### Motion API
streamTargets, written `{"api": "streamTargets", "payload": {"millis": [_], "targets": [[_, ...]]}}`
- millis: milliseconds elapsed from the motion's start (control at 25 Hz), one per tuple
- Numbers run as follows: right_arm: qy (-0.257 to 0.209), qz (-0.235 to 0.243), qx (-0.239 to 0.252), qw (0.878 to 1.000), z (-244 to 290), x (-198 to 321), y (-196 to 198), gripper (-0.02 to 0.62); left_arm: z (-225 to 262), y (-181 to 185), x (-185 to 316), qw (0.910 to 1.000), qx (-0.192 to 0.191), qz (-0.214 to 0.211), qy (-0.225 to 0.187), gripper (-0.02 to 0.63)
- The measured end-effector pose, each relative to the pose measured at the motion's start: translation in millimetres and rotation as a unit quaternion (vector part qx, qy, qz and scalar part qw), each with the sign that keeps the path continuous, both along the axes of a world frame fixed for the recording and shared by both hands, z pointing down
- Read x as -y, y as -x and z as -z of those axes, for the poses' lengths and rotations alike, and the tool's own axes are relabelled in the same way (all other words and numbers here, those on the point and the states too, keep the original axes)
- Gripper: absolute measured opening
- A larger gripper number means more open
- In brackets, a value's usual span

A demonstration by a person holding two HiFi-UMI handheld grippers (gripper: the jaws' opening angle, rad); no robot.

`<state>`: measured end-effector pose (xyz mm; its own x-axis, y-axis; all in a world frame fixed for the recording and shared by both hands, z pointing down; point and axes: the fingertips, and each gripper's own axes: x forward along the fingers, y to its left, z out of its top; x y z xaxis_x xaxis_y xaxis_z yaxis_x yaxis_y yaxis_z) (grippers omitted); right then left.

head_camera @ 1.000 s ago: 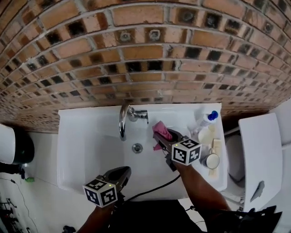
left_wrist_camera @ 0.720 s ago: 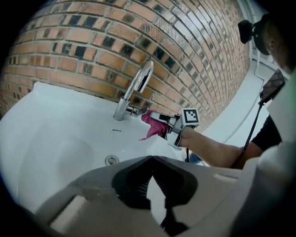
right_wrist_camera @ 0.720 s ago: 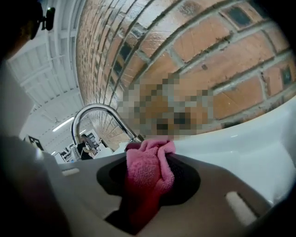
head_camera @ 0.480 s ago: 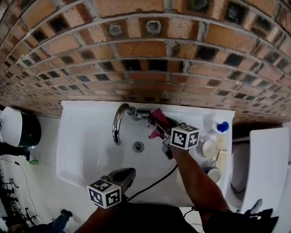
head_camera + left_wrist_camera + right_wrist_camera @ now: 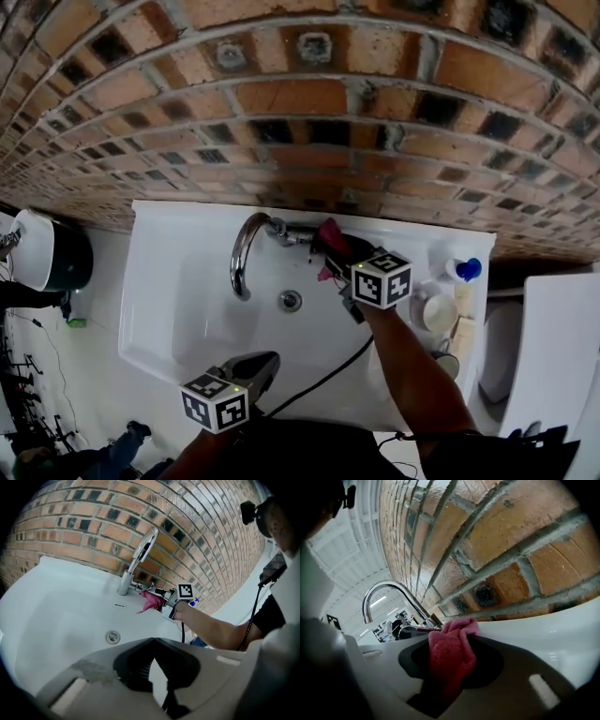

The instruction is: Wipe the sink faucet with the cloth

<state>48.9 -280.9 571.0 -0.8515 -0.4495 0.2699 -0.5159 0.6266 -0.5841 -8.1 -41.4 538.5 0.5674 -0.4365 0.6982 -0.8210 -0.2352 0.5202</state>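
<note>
The right hand-held gripper (image 5: pixel 334 247) is clenched on a pink cloth (image 5: pixel 328 232), a fold of it bunched between the jaws in the right gripper view. The cloth lies against the handle side of the chrome faucet (image 5: pixel 242 253), at about 1 o'clock from the drain (image 5: pixel 290 300) of the white sink (image 5: pixel 169 281). The left hand-held gripper (image 5: pixel 264 361) hangs at the sink's 6 o'clock rim, its jaws closed together on nothing. A blue-capped bottle (image 5: pixel 466 269) stands at 3 o'clock.
</note>
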Motion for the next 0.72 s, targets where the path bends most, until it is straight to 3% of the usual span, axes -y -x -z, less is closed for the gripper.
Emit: {"api": "streamTargets", "payload": {"millis": [720], "targets": [[-0.067, 0.037, -0.023, 0.997, 41, -36, 1, 0.13, 20, 2, -16, 0.9995, -0.014, -0.002, -0.029, 0.003]]}}
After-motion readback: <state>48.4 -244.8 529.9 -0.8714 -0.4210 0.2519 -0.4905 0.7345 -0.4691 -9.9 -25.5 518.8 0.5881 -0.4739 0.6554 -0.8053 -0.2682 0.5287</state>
